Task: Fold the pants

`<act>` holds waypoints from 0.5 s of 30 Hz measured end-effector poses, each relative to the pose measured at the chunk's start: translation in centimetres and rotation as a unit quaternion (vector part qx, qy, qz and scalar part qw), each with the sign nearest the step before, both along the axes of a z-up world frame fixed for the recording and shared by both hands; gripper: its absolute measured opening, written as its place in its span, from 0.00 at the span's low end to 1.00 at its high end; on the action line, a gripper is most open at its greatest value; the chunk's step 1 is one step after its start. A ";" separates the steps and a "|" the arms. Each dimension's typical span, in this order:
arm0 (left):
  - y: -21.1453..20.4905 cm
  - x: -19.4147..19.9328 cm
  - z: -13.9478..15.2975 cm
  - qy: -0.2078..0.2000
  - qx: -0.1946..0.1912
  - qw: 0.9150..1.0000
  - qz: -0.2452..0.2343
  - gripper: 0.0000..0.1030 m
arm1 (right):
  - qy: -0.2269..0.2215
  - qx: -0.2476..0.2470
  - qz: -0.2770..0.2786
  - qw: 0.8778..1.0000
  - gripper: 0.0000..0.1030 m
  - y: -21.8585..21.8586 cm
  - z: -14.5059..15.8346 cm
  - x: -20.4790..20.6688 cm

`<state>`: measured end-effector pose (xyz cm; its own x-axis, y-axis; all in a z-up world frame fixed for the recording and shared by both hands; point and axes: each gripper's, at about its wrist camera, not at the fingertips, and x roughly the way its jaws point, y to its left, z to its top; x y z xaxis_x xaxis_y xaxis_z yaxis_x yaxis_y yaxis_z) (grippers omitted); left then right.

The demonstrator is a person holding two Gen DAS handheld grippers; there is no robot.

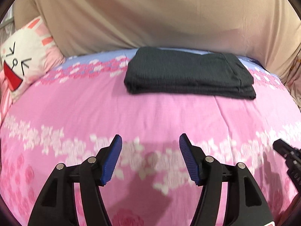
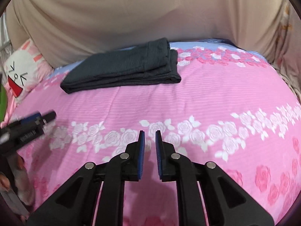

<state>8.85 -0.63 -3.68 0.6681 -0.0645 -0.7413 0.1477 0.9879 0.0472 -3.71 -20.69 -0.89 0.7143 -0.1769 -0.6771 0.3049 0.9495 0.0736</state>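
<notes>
Dark grey pants [image 1: 188, 73] lie folded into a flat rectangular stack at the far side of the pink flowered bed cover [image 1: 150, 116]; they also show in the right wrist view [image 2: 124, 69]. My left gripper [image 1: 150, 141] is open and empty, held above the cover well short of the pants. My right gripper [image 2: 150, 134] is nearly closed with a narrow gap, empty, also short of the pants. The right gripper's tip [image 1: 282, 146] shows at the right edge of the left wrist view; the left gripper [image 2: 37, 118] shows at the left of the right wrist view.
A white and pink rabbit-face pillow [image 1: 22, 56] lies at the far left, also seen in the right wrist view [image 2: 18, 71]. A beige cloth-covered backrest [image 1: 150, 15] rises behind the bed. A lilac band of the cover [image 2: 207, 45] runs along the far edge.
</notes>
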 end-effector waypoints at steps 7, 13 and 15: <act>-0.1 -2.1 0.1 -0.030 0.009 0.999 0.006 0.60 | 0.015 0.015 -0.006 1.000 0.41 1.1 -0.7 -1.2; -0.2 -2.6 0.5 -0.052 0.007 0.999 0.001 0.61 | 0.007 -0.003 -0.026 1.000 0.59 1.6 -0.4 -1.6; 0.1 -2.7 0.6 -0.056 -0.002 0.998 0.005 0.61 | 0.004 -0.004 -0.037 0.999 0.66 1.5 -0.4 -1.7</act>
<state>6.13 -0.50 -3.08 0.7479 -0.0601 -0.6611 0.1323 0.9894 0.0598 -5.44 -19.18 -1.28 0.6933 -0.2343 -0.6815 0.3741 0.9253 0.0625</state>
